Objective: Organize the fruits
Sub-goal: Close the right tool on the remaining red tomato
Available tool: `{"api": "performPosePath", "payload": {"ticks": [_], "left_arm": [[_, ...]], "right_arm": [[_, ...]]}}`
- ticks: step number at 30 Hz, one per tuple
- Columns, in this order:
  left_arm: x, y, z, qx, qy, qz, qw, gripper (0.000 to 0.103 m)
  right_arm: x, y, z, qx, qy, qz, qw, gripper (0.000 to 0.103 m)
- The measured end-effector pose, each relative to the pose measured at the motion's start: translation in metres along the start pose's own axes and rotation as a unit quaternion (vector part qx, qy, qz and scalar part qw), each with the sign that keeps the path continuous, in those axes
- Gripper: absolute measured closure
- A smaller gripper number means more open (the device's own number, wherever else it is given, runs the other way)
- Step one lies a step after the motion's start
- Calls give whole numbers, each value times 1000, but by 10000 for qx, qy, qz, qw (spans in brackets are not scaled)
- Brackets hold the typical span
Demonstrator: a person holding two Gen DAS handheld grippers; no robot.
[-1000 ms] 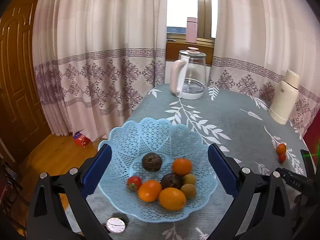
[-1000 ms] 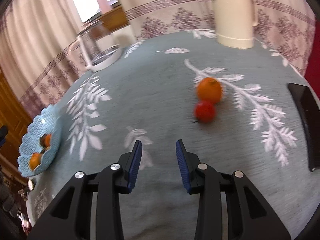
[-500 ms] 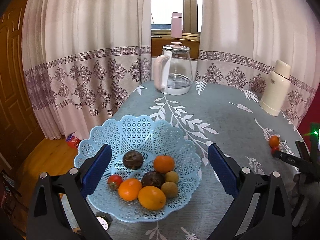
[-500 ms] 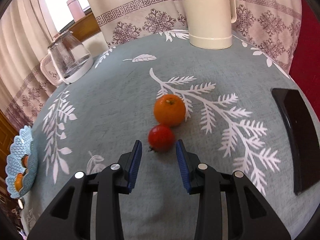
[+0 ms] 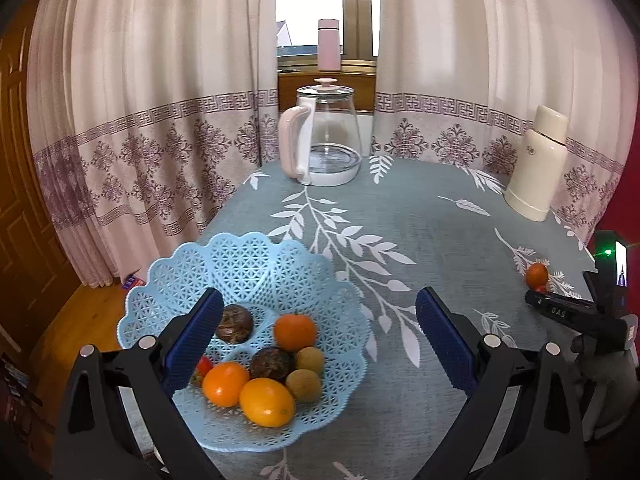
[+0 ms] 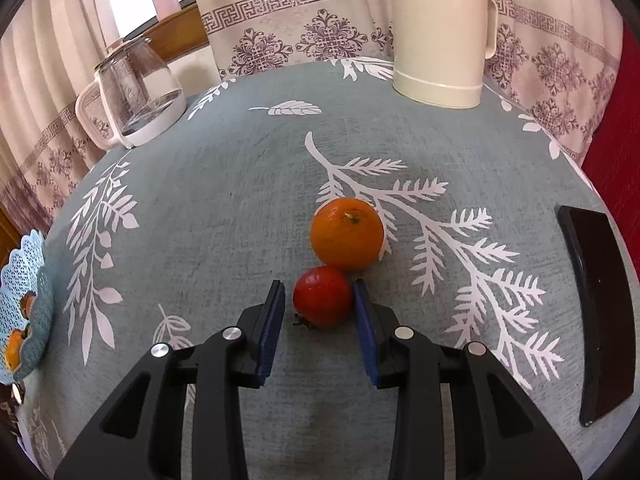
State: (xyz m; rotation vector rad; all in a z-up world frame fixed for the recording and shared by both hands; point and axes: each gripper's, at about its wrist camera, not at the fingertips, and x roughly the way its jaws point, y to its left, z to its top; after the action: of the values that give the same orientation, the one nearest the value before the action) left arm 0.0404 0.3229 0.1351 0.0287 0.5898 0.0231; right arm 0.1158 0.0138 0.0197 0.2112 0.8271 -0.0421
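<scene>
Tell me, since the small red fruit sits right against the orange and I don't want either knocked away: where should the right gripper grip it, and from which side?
Grip the red fruit across its widest middle, left and right flanks, coming in from the near side, opposite the orange behind it. The right gripper already straddles it, open.
</scene>
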Motion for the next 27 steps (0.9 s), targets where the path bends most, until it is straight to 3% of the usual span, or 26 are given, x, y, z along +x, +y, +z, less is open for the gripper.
{"api": "performPosePath", "payload": {"ticks": [12, 19, 27], "left_arm": [[19, -62, -2, 505, 186, -405, 9977, 5], [22, -86, 4, 622, 128, -550, 9965, 5], [27, -80, 1, 567, 194, -479, 9970, 5]], "right_arm": [[-30, -17, -13, -136, -185, 197, 9995, 69], [-23, -25, -2, 89, -32, 580, 9983, 65], [2, -9, 7, -167, 192, 288, 9993, 65]]}}
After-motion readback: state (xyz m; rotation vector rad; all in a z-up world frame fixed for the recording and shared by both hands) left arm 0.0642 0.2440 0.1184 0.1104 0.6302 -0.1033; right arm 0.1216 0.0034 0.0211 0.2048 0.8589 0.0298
